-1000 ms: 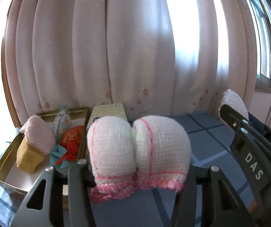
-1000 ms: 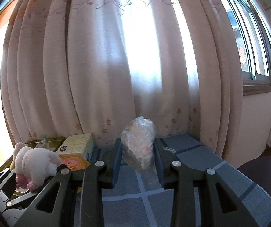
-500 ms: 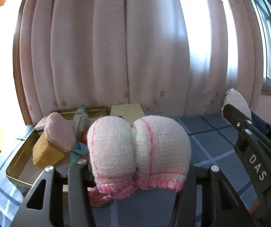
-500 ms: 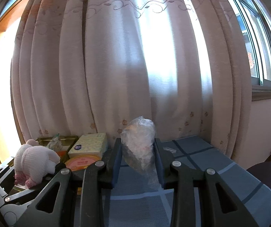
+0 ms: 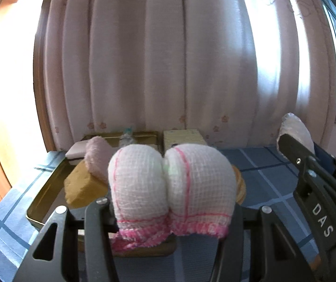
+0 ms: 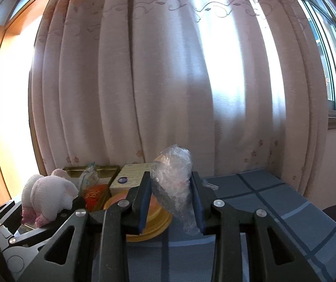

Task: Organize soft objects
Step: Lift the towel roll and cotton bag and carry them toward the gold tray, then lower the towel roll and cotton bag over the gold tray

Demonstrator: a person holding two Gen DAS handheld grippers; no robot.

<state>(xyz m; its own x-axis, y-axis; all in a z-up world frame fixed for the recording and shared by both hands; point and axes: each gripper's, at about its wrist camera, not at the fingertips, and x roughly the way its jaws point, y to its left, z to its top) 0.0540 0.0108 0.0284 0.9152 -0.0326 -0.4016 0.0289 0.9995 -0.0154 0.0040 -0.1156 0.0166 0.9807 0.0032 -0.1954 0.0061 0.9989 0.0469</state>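
On the table with the blue checked cloth (image 6: 273, 202), before a pale pink curtain (image 5: 168, 70): one gold metal tray (image 5: 43, 202), holding a mustard sponge (image 5: 78, 188), a pink fluffy pad (image 5: 97, 157) and a red pouch (image 6: 95, 193). Beside the tray, one yellow tissue box (image 6: 130, 176) and one yellow round lid (image 6: 154, 221). Left gripper (image 5: 168, 221): jaws partly closed, clamping a white mesh mitten pair with pink trim (image 5: 171, 188), held above the tray's near edge. Right gripper (image 6: 171, 202): jaws narrow, pinching a clear plastic bag of soft white filling (image 6: 173, 178), held over the cloth beside the lid.
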